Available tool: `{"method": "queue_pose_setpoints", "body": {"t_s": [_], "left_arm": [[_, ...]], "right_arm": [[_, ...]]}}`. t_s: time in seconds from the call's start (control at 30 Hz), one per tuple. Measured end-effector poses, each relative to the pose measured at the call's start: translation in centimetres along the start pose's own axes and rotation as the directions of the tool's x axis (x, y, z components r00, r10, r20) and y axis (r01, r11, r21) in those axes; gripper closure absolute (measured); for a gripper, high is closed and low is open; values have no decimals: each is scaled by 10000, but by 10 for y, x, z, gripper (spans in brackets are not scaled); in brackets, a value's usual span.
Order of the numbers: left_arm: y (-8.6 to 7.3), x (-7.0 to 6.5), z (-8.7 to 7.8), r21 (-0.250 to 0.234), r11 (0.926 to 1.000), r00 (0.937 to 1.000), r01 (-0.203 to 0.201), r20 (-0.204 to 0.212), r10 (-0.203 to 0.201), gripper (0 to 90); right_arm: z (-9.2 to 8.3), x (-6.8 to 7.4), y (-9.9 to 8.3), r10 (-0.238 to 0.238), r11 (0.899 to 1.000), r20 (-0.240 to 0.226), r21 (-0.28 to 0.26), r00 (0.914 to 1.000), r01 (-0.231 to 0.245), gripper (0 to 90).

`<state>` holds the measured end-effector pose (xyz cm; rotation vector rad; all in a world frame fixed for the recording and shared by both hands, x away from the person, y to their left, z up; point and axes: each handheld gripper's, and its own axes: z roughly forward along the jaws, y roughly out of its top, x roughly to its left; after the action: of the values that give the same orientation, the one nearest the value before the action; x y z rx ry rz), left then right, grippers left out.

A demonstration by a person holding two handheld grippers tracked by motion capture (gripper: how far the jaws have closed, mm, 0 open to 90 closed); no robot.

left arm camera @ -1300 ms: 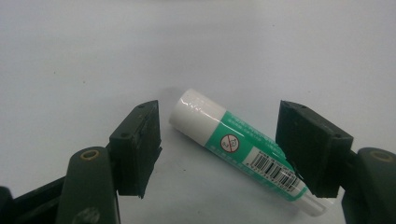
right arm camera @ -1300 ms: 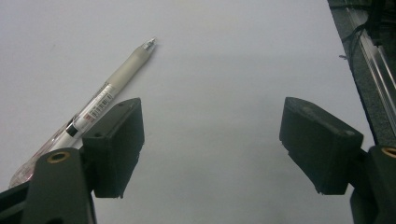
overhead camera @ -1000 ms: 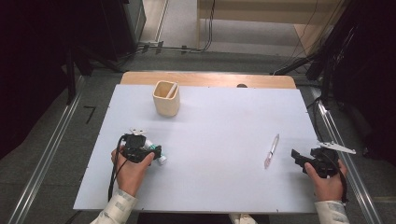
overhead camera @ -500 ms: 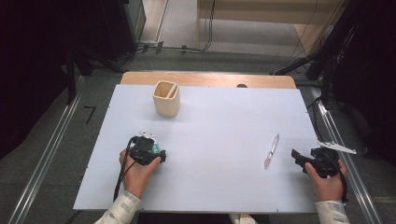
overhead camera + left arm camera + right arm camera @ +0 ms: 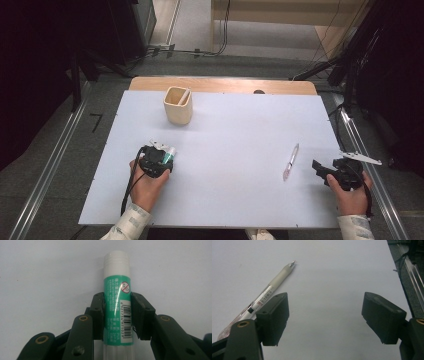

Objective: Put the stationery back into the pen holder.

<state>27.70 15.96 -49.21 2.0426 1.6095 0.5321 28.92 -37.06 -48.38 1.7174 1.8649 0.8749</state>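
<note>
Left gripper (image 5: 117,315) closed onto glue stick (image 5: 117,302) | right gripper (image 5: 325,315) open beside pen (image 5: 265,296)

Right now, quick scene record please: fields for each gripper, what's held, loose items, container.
left gripper: jaws have just been closing, pads now pressed on both sides of the glue stick
glue stick: green label, white cap, lying on the white table, cap pointing away from the gripper
right gripper: jaws wide open, nothing between them
pen: lies loose on the table, beside the right gripper's left-hand jaw in the right gripper view
cup: beige, upright at the far left of the table, one pale stick-like item inside
</note>
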Motion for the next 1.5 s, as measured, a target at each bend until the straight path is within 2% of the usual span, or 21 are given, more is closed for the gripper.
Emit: {"method": "queue_pose_setpoints", "body": {"t_s": [0.67, 1.13, 1.5], "left_arm": [[2, 4, -6, -325, 9995, 10000, -53, -27, 52, 660], [14, 9, -16, -740, 9972, 9999, -73, -94, 66, 660], [20, 11, -17, -805, 9966, 9999, -145, -66, 140, 660]], "right_arm": [[0, 0, 0, -16, 10000, 29, 6, 10000, 16, 206], [0, 0, 0, -8, 10000, 29, 29, 10000, 8, 207], [0, 0, 0, 1, 10000, 69, 35, 10000, -2, 206]]}}
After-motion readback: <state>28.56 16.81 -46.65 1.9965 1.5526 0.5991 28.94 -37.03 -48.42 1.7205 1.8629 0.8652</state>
